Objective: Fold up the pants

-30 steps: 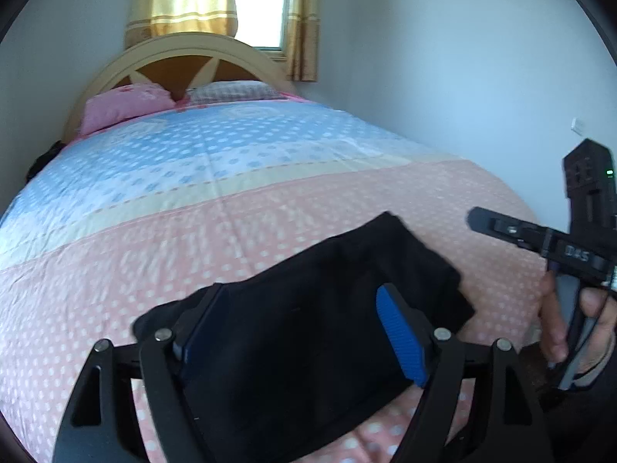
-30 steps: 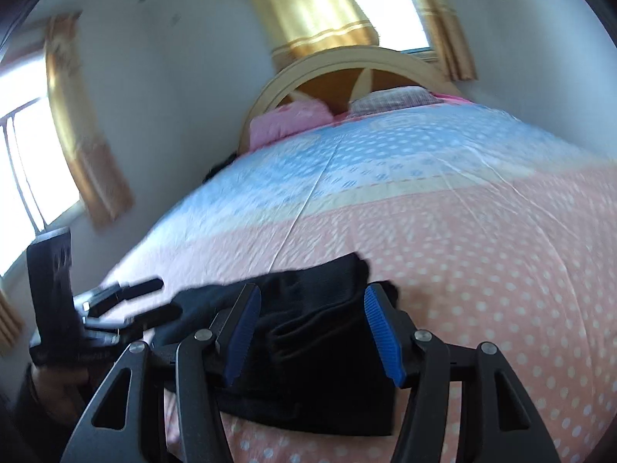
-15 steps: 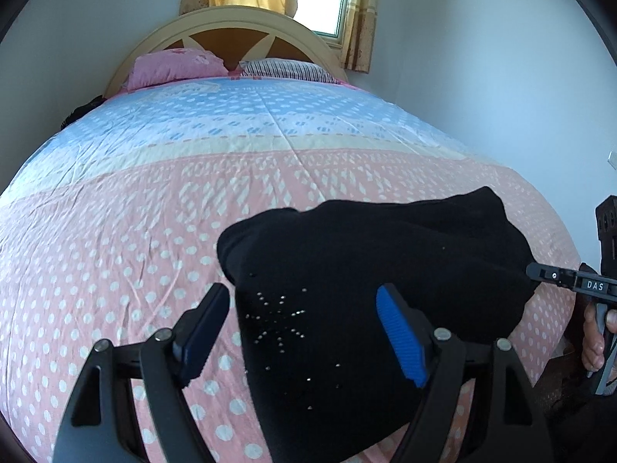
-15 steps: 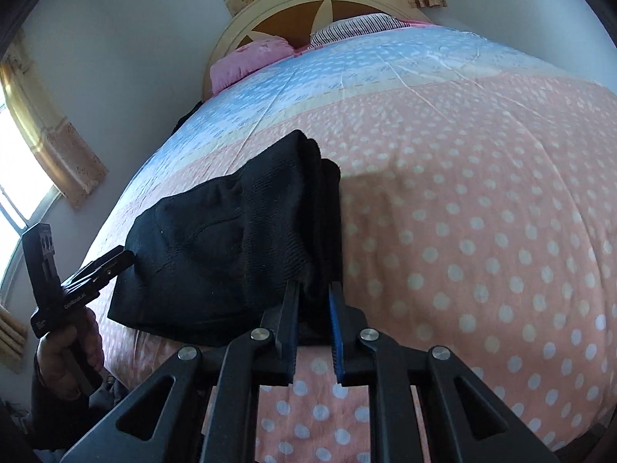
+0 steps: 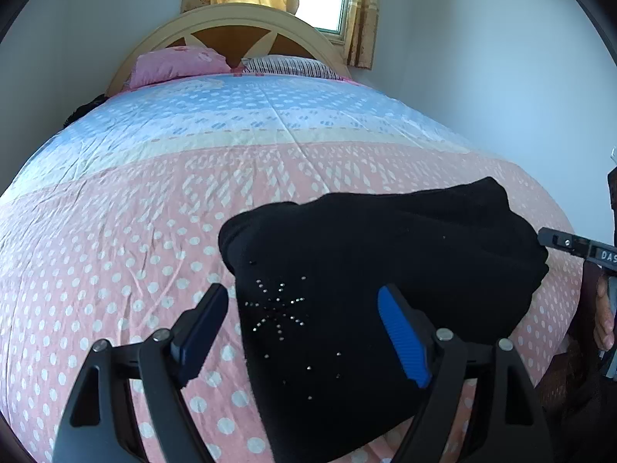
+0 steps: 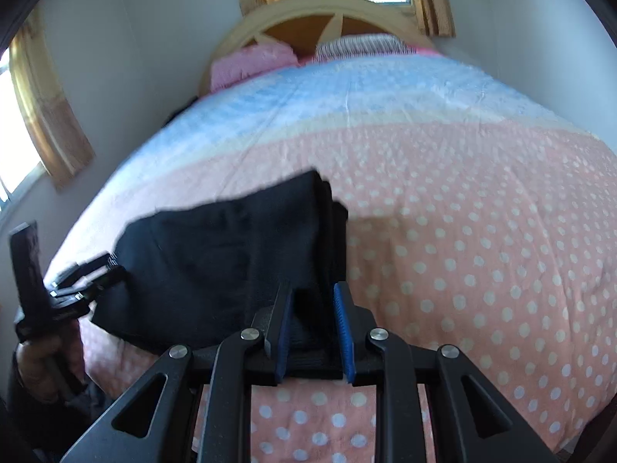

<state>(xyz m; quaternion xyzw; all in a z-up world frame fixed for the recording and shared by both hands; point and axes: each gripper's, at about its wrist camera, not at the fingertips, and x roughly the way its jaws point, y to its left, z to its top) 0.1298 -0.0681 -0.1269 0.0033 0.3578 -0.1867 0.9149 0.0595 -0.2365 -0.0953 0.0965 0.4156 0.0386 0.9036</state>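
Black pants (image 5: 366, 270) with small rhinestones lie folded in a thick bundle near the foot of the bed. My left gripper (image 5: 304, 328) is open above the bundle's near left part, holding nothing. In the right wrist view my right gripper (image 6: 312, 308) has its jaws partly apart, with the right edge of the pants (image 6: 231, 254) between them; its tip also shows at the pants' right side in the left wrist view (image 5: 559, 241). The left gripper shows at the pants' left edge in the right wrist view (image 6: 85, 281).
The bed has a pink polka-dot and blue quilt (image 5: 154, 212). Pillows (image 5: 181, 63) and a curved headboard (image 5: 231, 23) are at the far end. A wall runs along the right side, and the bed's foot edge is just below the pants.
My right gripper, clamped tight on the pants' right edge half a second ago, has widened its jaws a little. The left gripper stays open over the bundle. The pants have hardly moved.
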